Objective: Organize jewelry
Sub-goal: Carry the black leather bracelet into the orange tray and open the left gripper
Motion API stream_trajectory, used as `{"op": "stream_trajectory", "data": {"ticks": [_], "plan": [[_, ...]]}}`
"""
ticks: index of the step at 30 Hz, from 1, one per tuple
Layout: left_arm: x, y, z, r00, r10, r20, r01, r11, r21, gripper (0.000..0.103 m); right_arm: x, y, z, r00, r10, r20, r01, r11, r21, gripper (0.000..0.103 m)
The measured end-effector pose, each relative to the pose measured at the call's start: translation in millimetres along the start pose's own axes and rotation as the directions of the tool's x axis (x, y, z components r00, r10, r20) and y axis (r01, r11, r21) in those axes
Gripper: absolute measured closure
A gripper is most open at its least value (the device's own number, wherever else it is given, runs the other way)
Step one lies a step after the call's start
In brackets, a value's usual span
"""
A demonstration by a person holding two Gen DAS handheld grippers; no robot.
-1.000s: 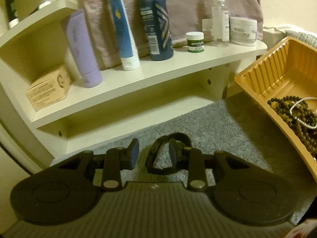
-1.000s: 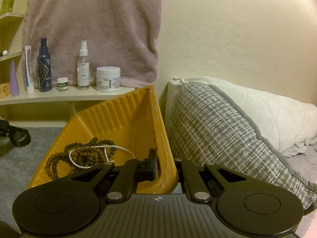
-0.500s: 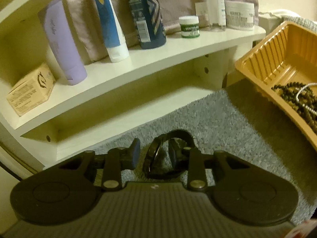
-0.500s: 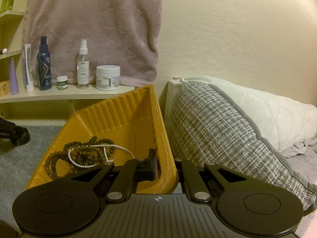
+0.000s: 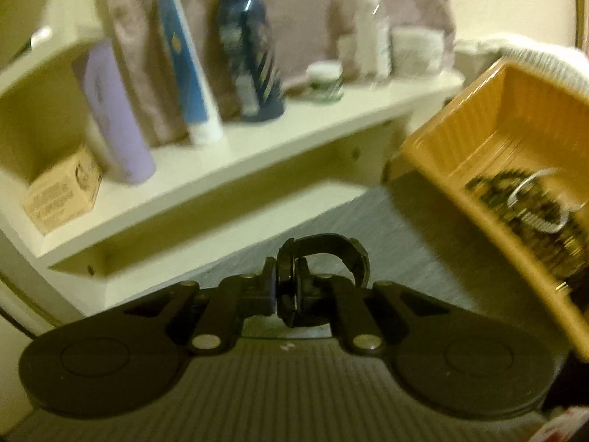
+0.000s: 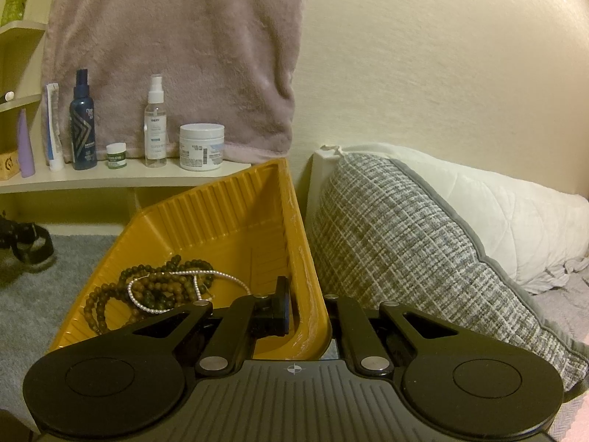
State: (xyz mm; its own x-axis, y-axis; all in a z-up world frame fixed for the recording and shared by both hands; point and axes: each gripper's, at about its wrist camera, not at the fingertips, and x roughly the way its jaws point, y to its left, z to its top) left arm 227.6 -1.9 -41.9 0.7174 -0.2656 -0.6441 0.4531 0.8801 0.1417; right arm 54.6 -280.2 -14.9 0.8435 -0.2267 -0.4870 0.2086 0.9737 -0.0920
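Between the jaws of the left gripper [image 5: 286,296] sits a black band [image 5: 324,258], a watch strap or stiff bracelet as far as the blurred left wrist view allows; the jaws have just been closing and now clamp one flat section of it, while the rest of the loop arches out past the fingertips above the grey carpet [image 5: 368,228]. It looks light and semi-rigid, keeping its curve without sagging, so I judge a pinch across the flat of the strap sound, though a smooth band could twist or slide if the hold is only at its edge. To the right, the yellow tray [image 6: 221,206] is tilted, and the right gripper [image 6: 305,316] is clamped on its near rim, 1 finger inside the wall and 1 outside. That thin ribbed plastic probably flexes, so a grip on the rim alone may let it wobble. Lying in the tray are a dark bead necklace [image 6: 154,287] and a pearl strand [image 6: 206,276], tangled together; both are limp and would drape or snag, best lifted by a bunched part if moved at all. Behind stands a cream shelf [image 5: 257,147] with bottles and jars, well apart from the band.
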Motion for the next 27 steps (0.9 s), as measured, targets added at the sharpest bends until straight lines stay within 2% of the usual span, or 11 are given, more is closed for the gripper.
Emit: {"op": "stream_trajectory", "data": {"ticks": [5,11,18,27], "plan": [[-29,-22,26,0.994,-0.078,0.074,0.079,0.997,-0.009,0.094,-2,0,0,1.000,0.006,0.004,-0.006,1.000,0.002,0.097],[-52,-62,56,0.974,-0.189,0.129,0.188,0.982,0.019,0.094,-4,2,1,1.000,0.012,0.010,-0.012,1.000,0.003,0.097],[-42,-109,62,0.952,-0.289,0.101,0.286,0.957,0.036,0.094,-3,1,1,1.000,0.014,0.006,-0.014,1.000,0.010,0.097],[-9,-146,53,0.941,-0.337,0.029,0.336,0.941,0.028,0.094,1,-5,-3,1.000,0.018,-0.005,-0.018,0.999,0.031,0.097]]}}
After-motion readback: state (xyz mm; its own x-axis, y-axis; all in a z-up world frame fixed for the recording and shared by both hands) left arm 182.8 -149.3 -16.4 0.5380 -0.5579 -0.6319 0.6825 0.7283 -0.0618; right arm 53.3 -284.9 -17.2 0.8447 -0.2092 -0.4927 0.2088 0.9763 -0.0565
